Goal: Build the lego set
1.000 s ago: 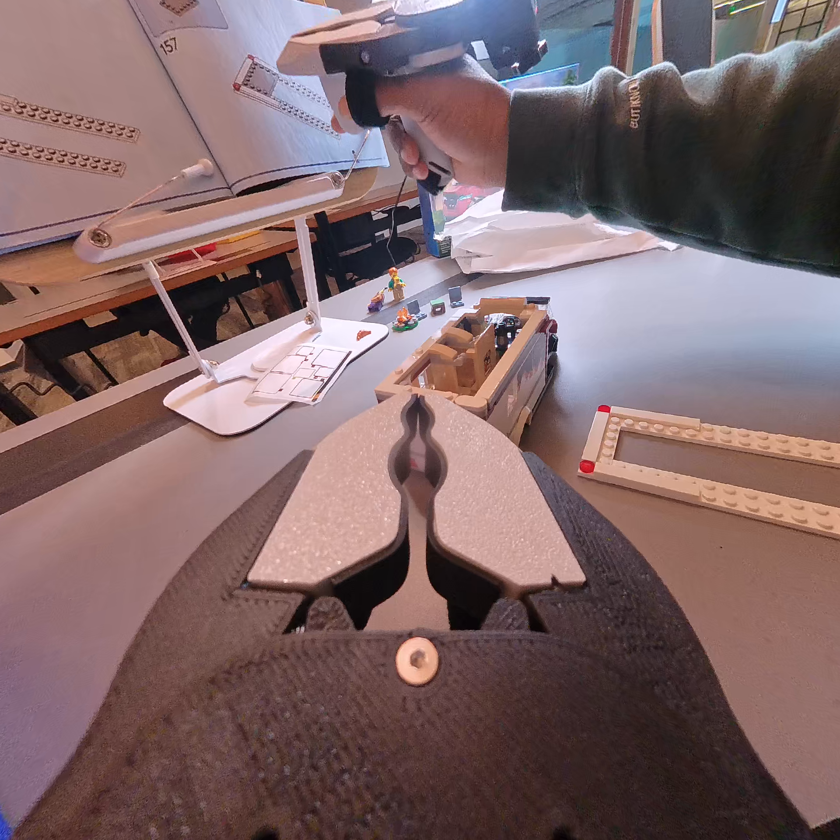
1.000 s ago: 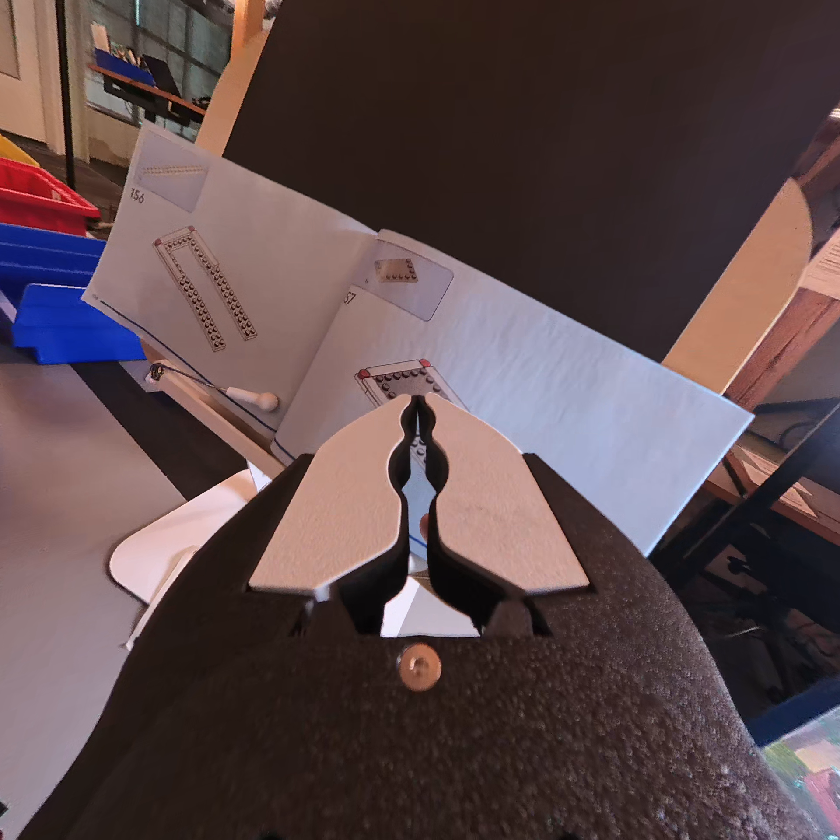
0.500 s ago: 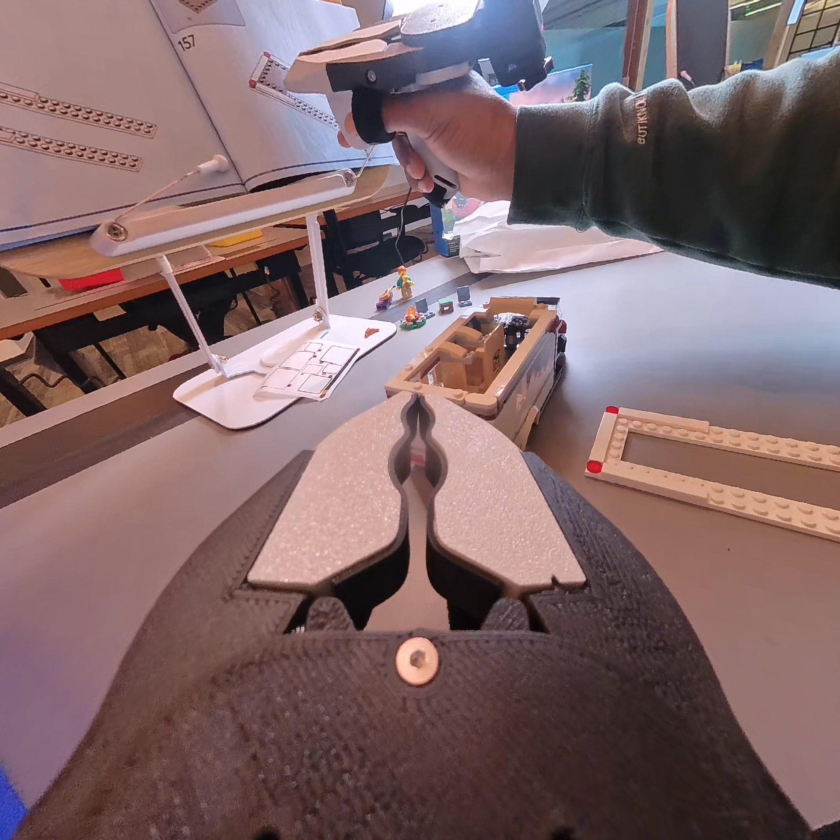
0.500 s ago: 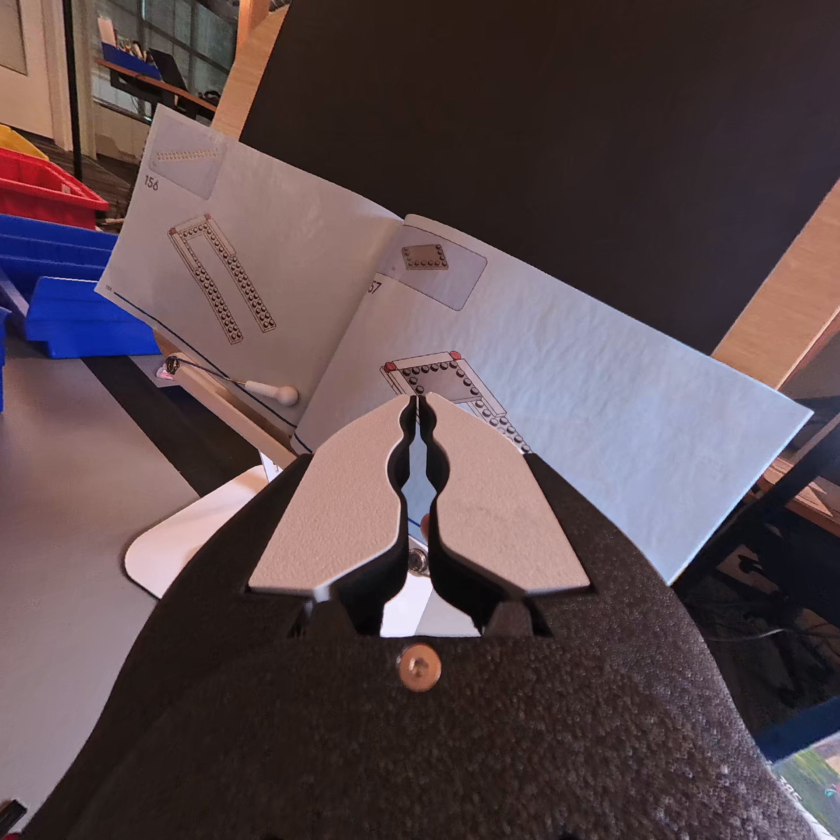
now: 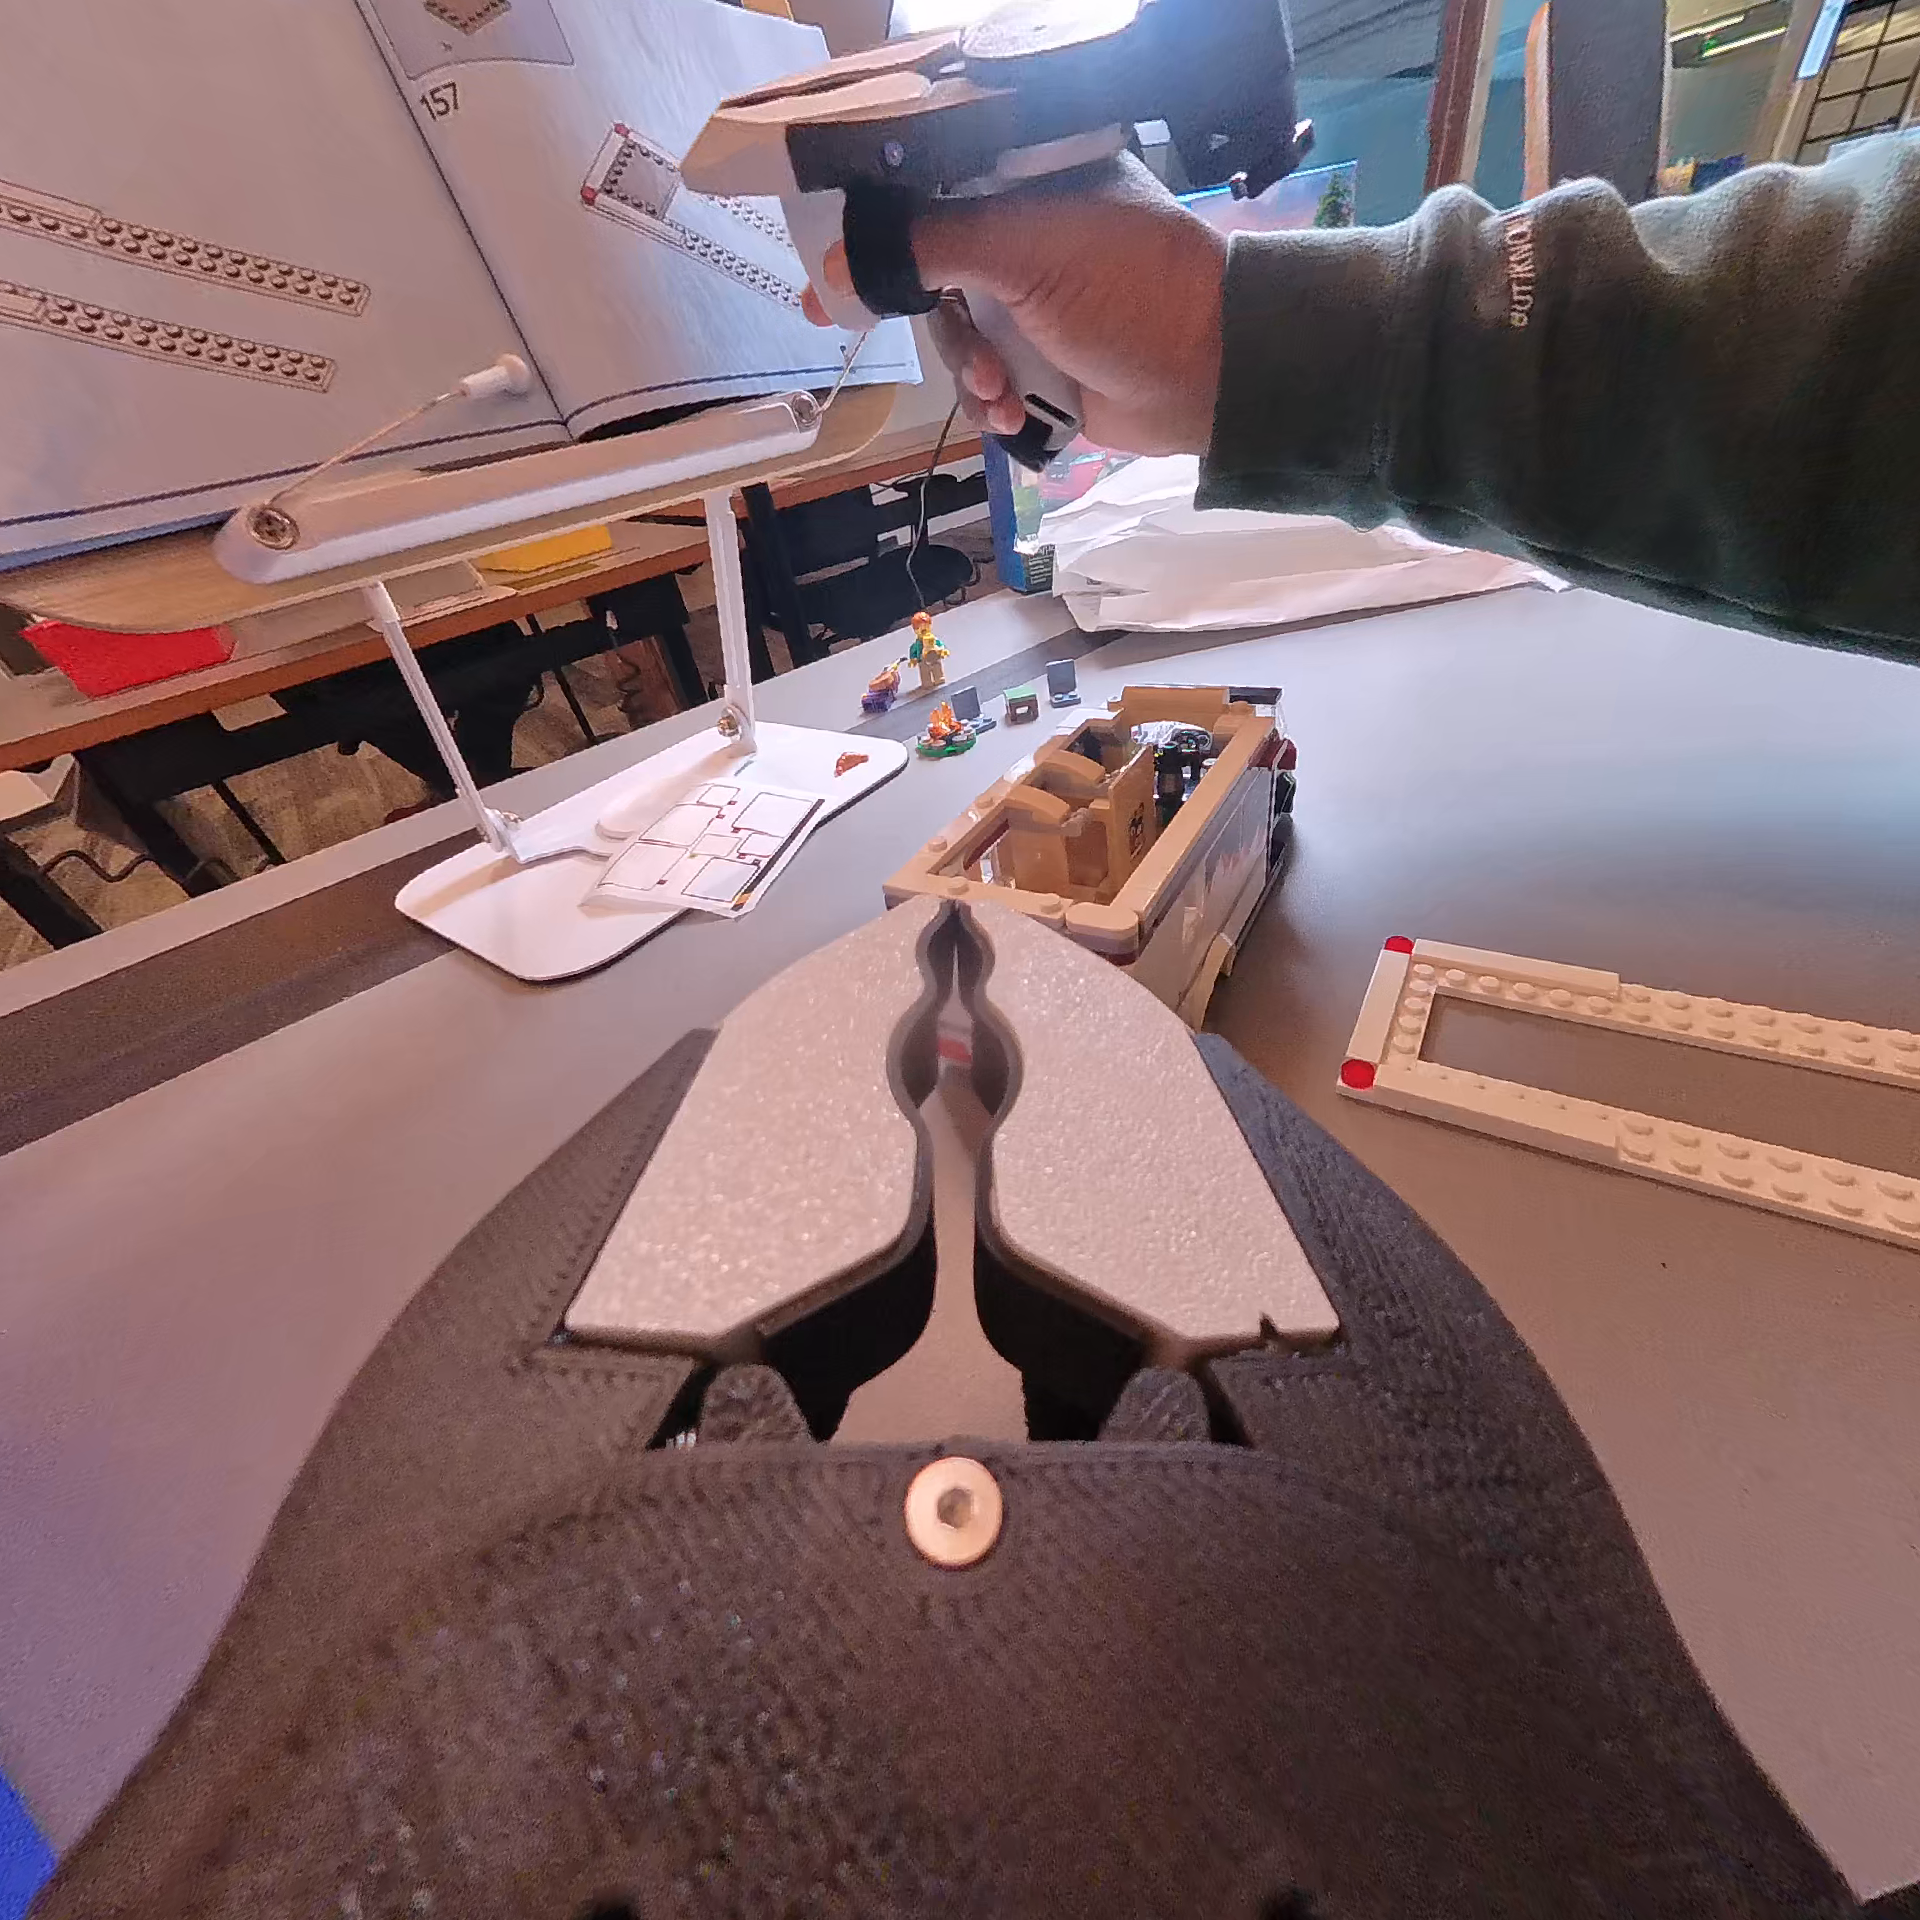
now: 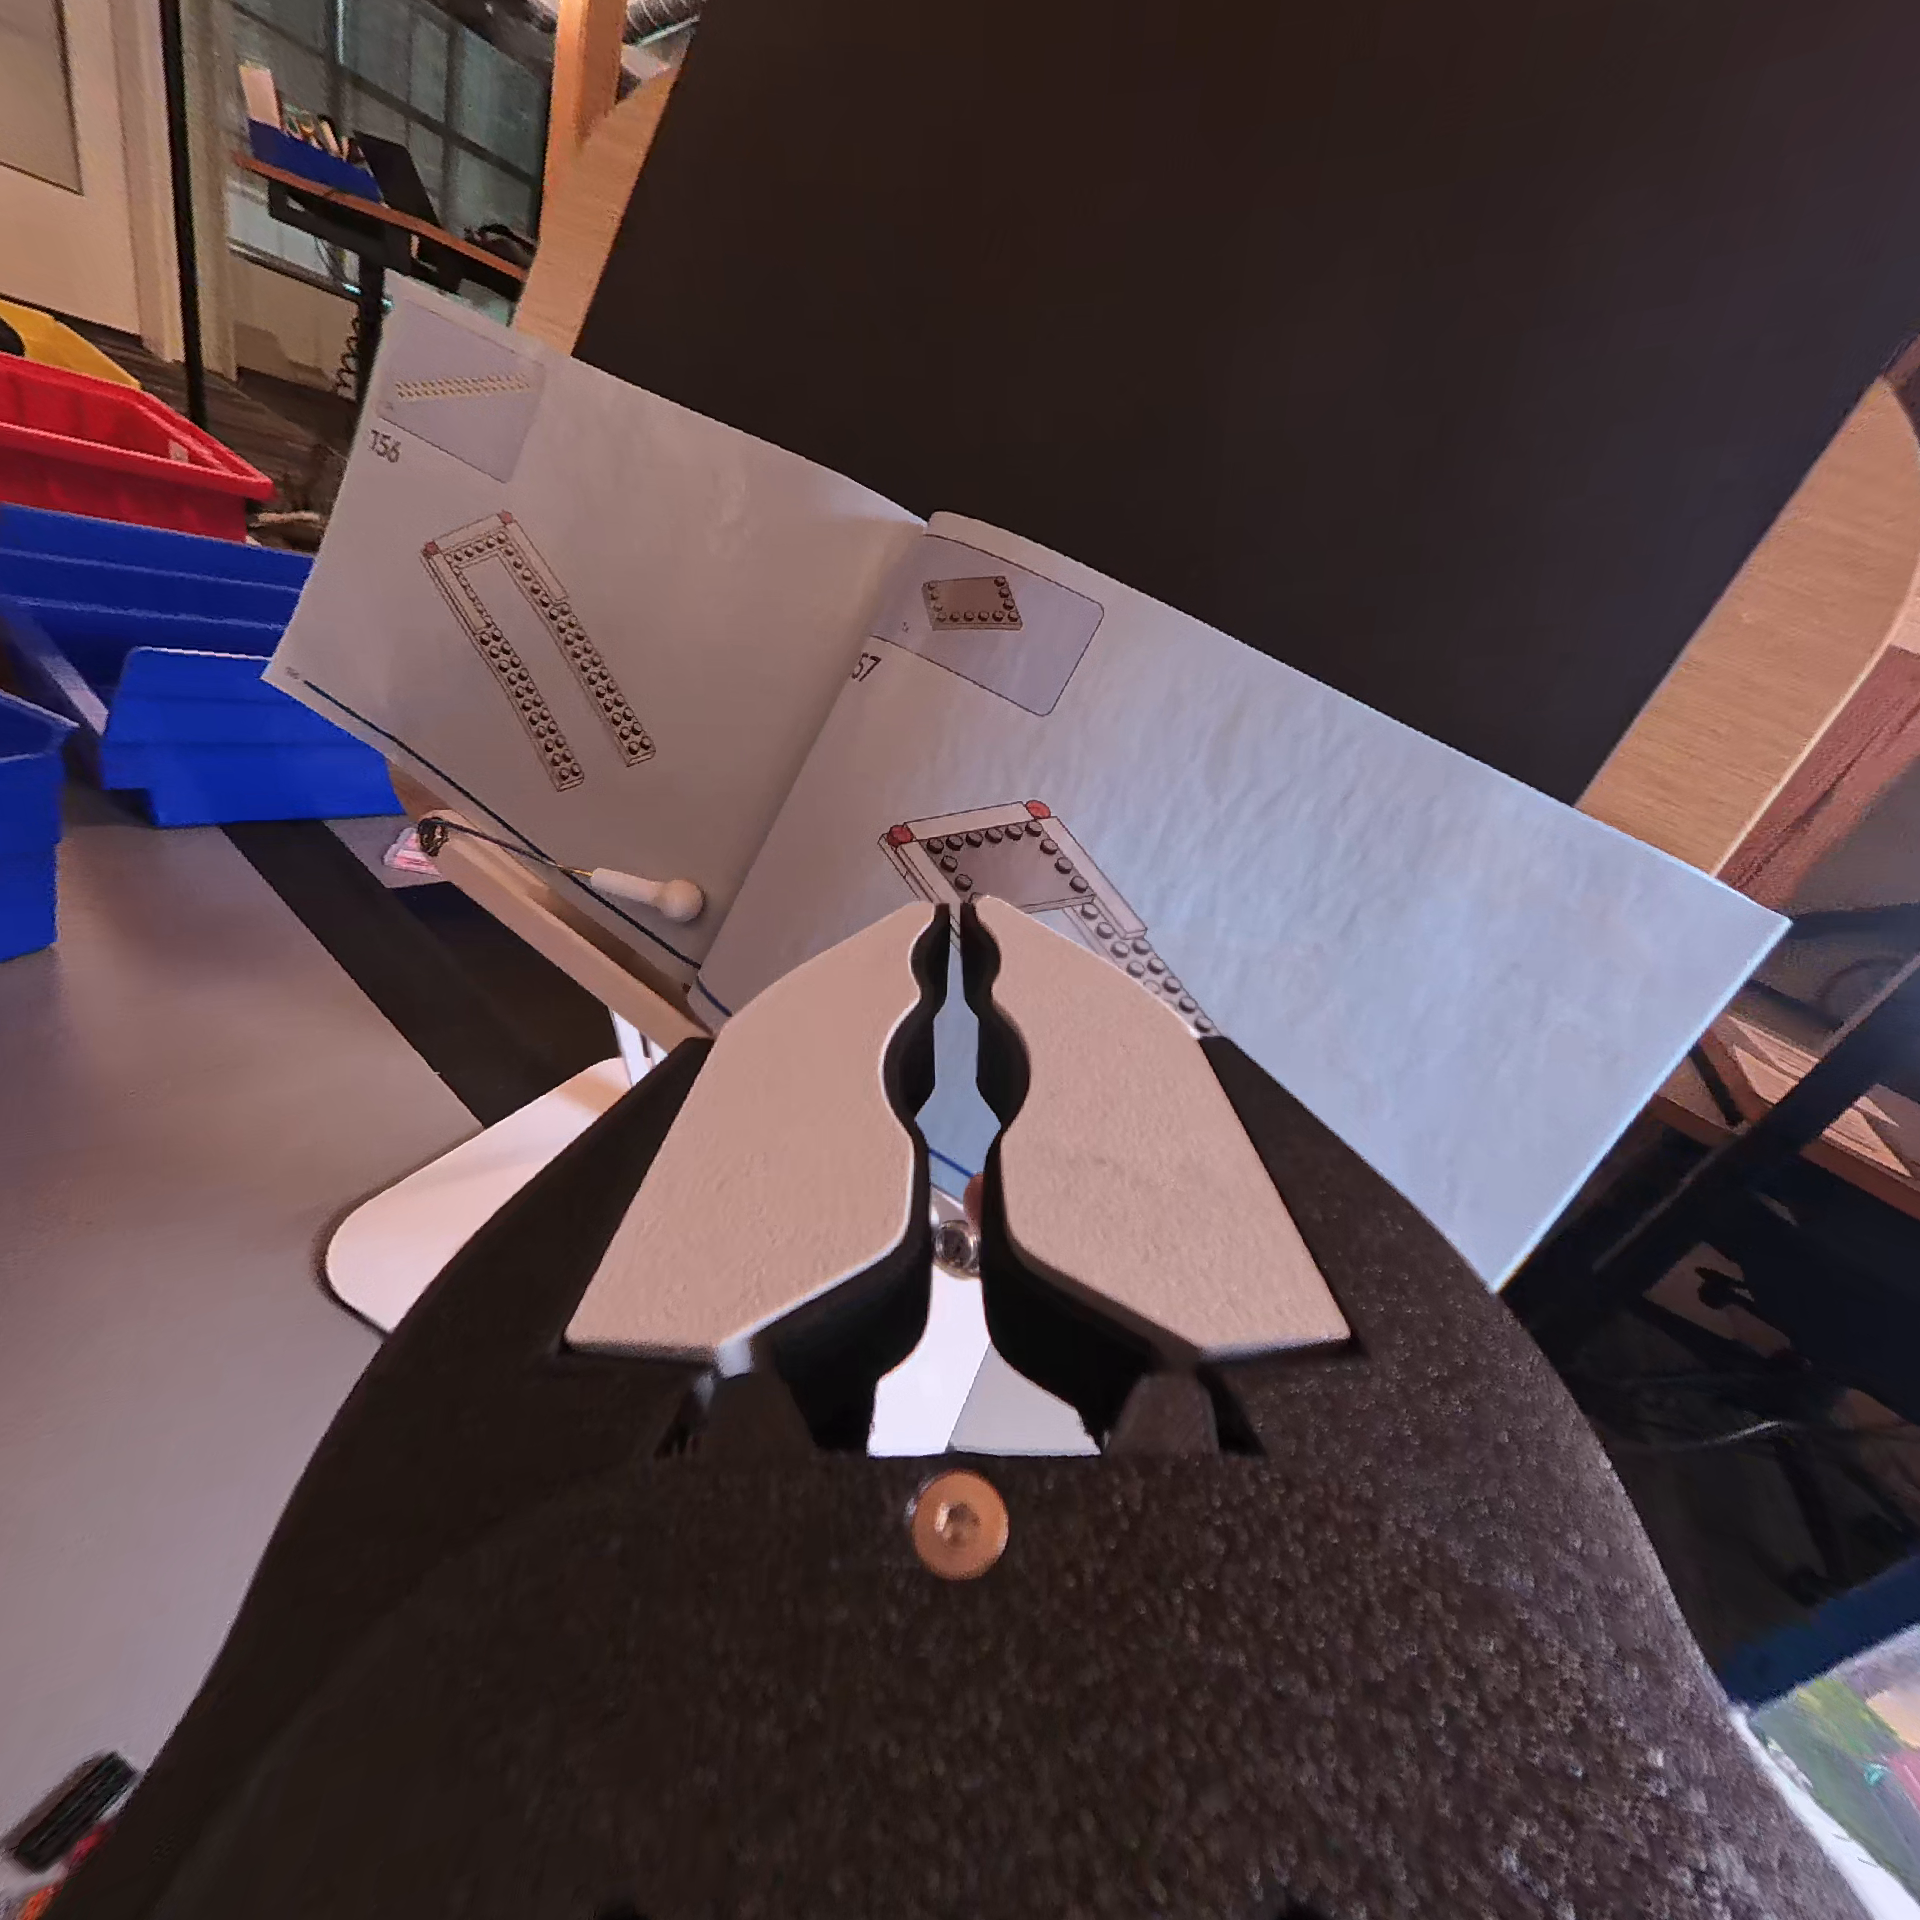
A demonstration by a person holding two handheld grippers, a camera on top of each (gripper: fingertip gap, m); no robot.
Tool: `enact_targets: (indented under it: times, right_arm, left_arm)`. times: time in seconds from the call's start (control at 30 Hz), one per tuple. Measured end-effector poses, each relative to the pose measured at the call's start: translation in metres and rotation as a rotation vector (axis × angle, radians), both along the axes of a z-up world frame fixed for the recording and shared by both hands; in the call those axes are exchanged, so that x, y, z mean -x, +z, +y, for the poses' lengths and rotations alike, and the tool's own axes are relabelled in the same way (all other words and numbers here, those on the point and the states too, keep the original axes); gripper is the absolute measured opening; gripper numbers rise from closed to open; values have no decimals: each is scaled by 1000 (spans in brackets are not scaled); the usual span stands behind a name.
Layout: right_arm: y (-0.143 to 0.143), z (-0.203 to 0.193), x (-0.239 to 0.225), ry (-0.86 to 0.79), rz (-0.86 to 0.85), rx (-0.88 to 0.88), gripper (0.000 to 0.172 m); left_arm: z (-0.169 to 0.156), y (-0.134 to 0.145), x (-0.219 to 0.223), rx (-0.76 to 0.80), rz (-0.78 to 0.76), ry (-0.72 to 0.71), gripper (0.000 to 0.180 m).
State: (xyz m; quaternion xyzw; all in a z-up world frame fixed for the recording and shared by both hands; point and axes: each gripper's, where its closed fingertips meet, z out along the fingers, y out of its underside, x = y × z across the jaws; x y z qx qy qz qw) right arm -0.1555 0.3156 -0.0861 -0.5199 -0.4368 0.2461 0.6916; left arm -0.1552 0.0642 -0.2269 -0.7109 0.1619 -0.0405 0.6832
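Observation:
My left gripper (image 5: 954,909) is shut, low over the grey table (image 5: 1558,748). Just beyond its tips stands a tan and white brick-built vehicle (image 5: 1122,831) with an open top. A white brick frame (image 5: 1392,1018) with red corner studs lies flat to the right. My right gripper (image 6: 954,909) is shut, with only a hairline slit at the tips and nothing between them. It points at the right page of an open instruction booklet (image 6: 1299,883) on a white stand. In the left wrist view a hand (image 5: 1091,301) holds the right gripper (image 5: 707,166) in front of the booklet (image 5: 260,208).
The stand's white base (image 5: 520,914) carries a small sheet. A minifigure (image 5: 925,649) and small brick pieces (image 5: 943,727) sit behind the vehicle. A white paper bag (image 5: 1247,561) lies at the far edge. Blue bins (image 6: 208,727) and a red bin (image 6: 104,447) stand left. Left tips to right tips: about 30 centimetres.
The right gripper has drawn back a little from the booklet, so more of both pages shows, and its tips have parted by a hair. The left gripper stays shut and has shifted slightly.

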Motion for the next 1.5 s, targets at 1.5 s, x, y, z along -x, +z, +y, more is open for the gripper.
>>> enact_targets:
  times: [1.5]
  right_arm:
    - [-102, -134, -216, -42, 63, 209, 35]
  left_arm:
    - [-126, 119, 189, -262, 59, 723, 3]
